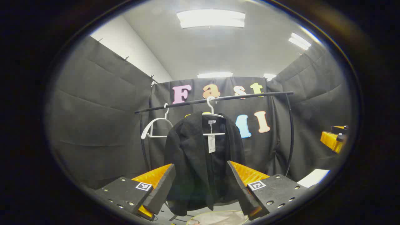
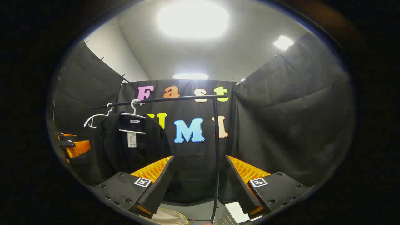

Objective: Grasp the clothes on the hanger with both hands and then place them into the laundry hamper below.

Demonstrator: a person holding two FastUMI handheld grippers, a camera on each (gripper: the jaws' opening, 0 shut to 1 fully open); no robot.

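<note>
The left gripper (image 1: 201, 184) had its jaws spread wide, grasping nothing. Straight ahead between them, a black jacket (image 1: 203, 156) hung on a white hanger (image 1: 212, 115) from the rail (image 1: 215, 98). The right gripper (image 2: 200, 184) was likewise released, the jacket off to the left of its jaws.

We see a plain black fabric jacket (image 1: 200, 156) with a white paper tag (image 1: 212, 143) hanging on a white plastic hanger (image 1: 212, 117), beside a second, bare white plastic hanger (image 1: 155, 126). Both hang from a thin black metal rail (image 1: 215, 98), and a pale hamper rim (image 1: 218, 217) with yellowish edging sits below
</note>
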